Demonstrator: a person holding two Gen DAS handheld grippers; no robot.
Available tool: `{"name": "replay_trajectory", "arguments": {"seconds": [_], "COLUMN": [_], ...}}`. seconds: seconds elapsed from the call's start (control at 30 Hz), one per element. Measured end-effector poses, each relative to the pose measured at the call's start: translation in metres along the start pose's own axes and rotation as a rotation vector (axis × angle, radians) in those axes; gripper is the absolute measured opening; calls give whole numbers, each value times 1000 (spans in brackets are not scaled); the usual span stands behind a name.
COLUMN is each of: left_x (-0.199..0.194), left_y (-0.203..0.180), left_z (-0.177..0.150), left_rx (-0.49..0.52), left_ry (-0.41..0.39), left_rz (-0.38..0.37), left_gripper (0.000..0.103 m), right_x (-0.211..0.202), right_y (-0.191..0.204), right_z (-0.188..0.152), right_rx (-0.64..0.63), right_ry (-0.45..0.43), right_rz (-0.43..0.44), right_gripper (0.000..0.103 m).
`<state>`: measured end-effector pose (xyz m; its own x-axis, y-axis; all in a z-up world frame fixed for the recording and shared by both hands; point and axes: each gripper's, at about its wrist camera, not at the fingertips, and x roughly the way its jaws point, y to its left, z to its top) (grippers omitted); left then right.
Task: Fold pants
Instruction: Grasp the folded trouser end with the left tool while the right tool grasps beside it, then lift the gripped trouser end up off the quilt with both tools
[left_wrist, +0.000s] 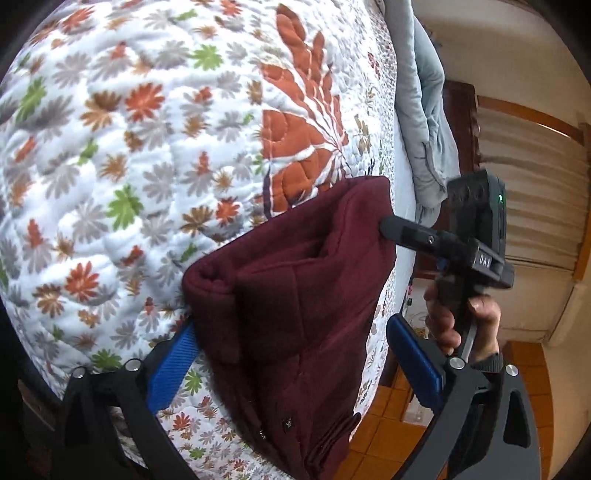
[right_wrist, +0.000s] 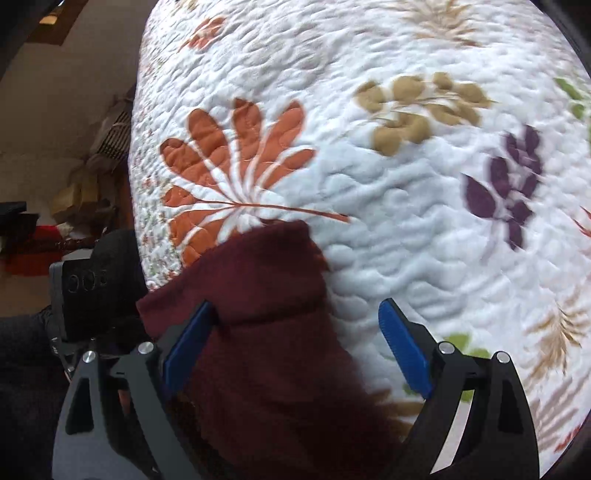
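Observation:
The maroon pants (left_wrist: 295, 295) lie folded in a thick bundle on the flowered quilt (left_wrist: 129, 147), near the bed's edge. My left gripper (left_wrist: 295, 354) is open, its blue pads (left_wrist: 173, 365) on either side of the bundle. In the left wrist view the right gripper (left_wrist: 391, 225) reaches the bundle's far side, its fingertip touching the cloth. In the right wrist view the pants (right_wrist: 266, 350) fill the gap between the wide-open blue pads (right_wrist: 402, 350) of my right gripper (right_wrist: 295, 350). I cannot tell whether cloth rests on a finger.
A grey-blue blanket (left_wrist: 424, 110) lies bunched at the bed's far edge. Beyond the bed are orange floor tiles (left_wrist: 388, 417), a curtain (left_wrist: 535, 166) and a beige sofa (left_wrist: 535, 295). In the right wrist view, clutter (right_wrist: 85, 177) sits on the floor left of the bed.

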<state>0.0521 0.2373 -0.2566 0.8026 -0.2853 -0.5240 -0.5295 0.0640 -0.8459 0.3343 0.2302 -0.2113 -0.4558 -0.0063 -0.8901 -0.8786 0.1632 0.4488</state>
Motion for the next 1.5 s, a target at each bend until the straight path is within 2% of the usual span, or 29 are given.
{"name": "replay_trajectory", "arguments": {"seconds": [0.13, 0.17, 0.2, 0.23, 0.27, 0.33, 0.4, 0.63, 0.87, 1.03, 1.23, 1.5], "left_x": [-2, -1, -1, -4, -6, -7, -10, -27, -46, -56, -57, -69], "left_y": [-1, -2, -2, 1, 4, 7, 10, -1, -51, -85, -123, -154], "left_z": [1, 3, 4, 5, 4, 7, 6, -4, -29, -51, -64, -98], "left_rx": [10, 7, 4, 0, -3, -5, 7, 83, 281, 391, 486, 593], "left_ry": [34, 37, 41, 42, 42, 41, 44, 43, 15, 9, 7, 6], "left_rz": [-36, -40, -41, -30, -18, 6, 16, -33, -44, -45, -43, -54], "left_gripper": [98, 98, 96, 88, 84, 65, 53, 38, 36, 35, 35, 34], "right_x": [13, 16, 18, 18, 19, 18, 13, -25, -77, -106, -132, -158], "right_y": [4, 5, 5, 5, 6, 11, 18, 46, 80, 93, 112, 127], "right_z": [9, 11, 12, 13, 13, 13, 10, -12, -49, -79, -115, -153], "right_rx": [-26, -29, -31, -31, -30, -36, -37, -42, -43, -31, -46, -46], "right_ry": [39, 48, 50, 55, 66, 68, 64, -12, -110, -174, -243, -307], "right_rz": [34, 41, 45, 52, 56, 36, 14, -87, -221, -284, -359, -413], "right_gripper": [89, 86, 76, 63, 60, 50, 44, 34, 28, 24, 21, 21]}}
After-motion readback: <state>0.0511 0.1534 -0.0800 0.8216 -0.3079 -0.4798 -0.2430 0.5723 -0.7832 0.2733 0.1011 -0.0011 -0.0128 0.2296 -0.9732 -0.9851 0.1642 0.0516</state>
